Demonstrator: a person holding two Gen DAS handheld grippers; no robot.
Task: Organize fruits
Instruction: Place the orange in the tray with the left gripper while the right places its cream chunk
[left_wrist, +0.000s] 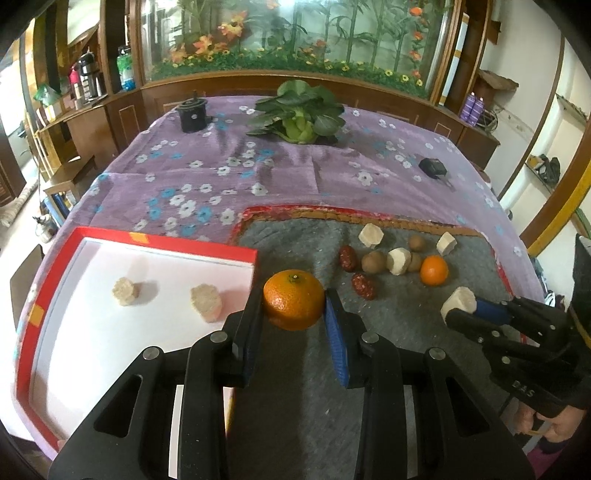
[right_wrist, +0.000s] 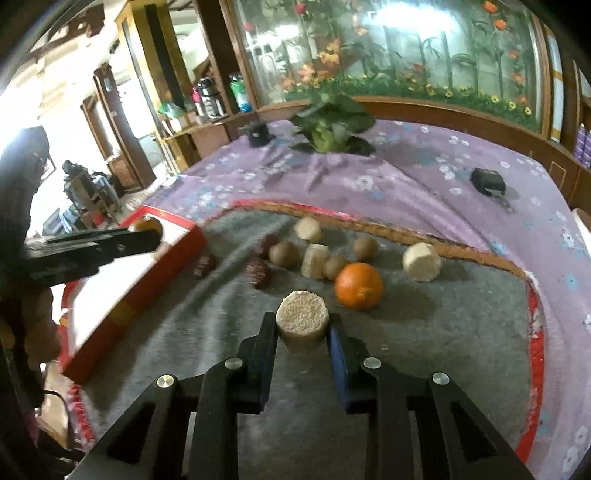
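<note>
My left gripper (left_wrist: 293, 299) is shut on an orange (left_wrist: 293, 303) and holds it above the grey mat beside the right rim of the red tray (left_wrist: 166, 245). Two pale cut chunks (left_wrist: 125, 291) (left_wrist: 207, 302) lie in the tray. My right gripper (right_wrist: 303, 325) is shut on a pale cut chunk (right_wrist: 302, 318) and holds it above the mat; it also shows in the left wrist view (left_wrist: 459, 301). On the mat lie a second orange (right_wrist: 358, 285), brown round fruits (right_wrist: 283, 254), red dates (right_wrist: 258, 272) and more pale chunks (right_wrist: 421, 261).
A grey mat (right_wrist: 424, 332) with a red border lies on the purple flowered cloth (left_wrist: 221, 173). Leafy greens (left_wrist: 299, 110), a black jar (left_wrist: 192, 114) and a black key fob (left_wrist: 433, 167) sit further back. Wooden cabinets stand behind.
</note>
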